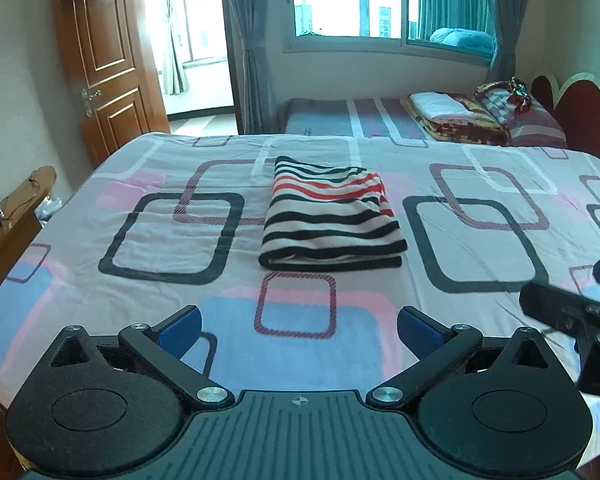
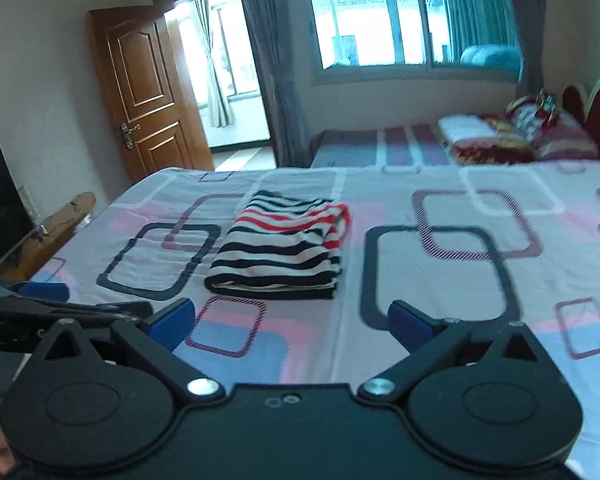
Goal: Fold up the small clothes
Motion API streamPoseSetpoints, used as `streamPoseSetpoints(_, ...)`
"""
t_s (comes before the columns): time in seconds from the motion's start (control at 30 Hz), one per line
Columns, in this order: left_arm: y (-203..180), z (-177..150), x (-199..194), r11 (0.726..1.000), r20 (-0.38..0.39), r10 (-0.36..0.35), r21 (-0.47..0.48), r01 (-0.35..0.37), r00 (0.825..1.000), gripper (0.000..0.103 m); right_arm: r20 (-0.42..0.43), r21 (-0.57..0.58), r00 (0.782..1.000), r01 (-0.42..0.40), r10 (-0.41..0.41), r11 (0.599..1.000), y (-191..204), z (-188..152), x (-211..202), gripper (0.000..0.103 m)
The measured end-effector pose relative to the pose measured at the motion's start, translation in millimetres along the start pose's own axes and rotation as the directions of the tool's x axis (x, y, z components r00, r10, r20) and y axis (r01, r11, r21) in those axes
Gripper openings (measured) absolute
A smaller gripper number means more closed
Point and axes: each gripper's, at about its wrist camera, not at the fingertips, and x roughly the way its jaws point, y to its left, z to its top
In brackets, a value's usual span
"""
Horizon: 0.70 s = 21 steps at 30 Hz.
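A folded garment (image 1: 329,216) with black, white and red stripes lies flat in the middle of the bed (image 1: 100,184); the right wrist view shows the garment (image 2: 284,250) left of centre. My left gripper (image 1: 299,326) hangs open above the near part of the bed, well short of the garment, with nothing between its blue pads. My right gripper (image 2: 291,322) is open too, jaws wide and empty, also held back from the garment. The right gripper (image 1: 572,300) shows at the right edge of the left wrist view, and the left gripper (image 2: 56,308) at the left edge of the right wrist view.
The bedsheet carries a pattern of rounded squares. A second bed (image 1: 380,120) with folded blankets (image 1: 452,118) and a pillow stands behind, under a window. An open wooden door (image 1: 108,60) is at the back left. A wooden cabinet (image 1: 12,220) stands beside the bed's left edge.
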Motion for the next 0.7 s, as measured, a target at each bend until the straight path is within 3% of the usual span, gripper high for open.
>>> streamPoseSetpoints(0.23, -1.5, -17.2, -26.6, 1.000, 0.008, 0.027, -0.012, -0.027, 1.000, 0.103, 0.063, -0.026, 0.994, 0.086, -0.084, 0.996, 0.1, -12.3, -31.0, 0.102)
streamPoseSetpoints(0.7, -0.5, -34.3, -52.6, 0.998, 0.015, 0.038, -0.051, -0.037, 0.999, 0.103, 0.086, -0.033, 0.994, 0.066, -0.063, 0.997, 3.0, -24.8, -58.8, 0.102)
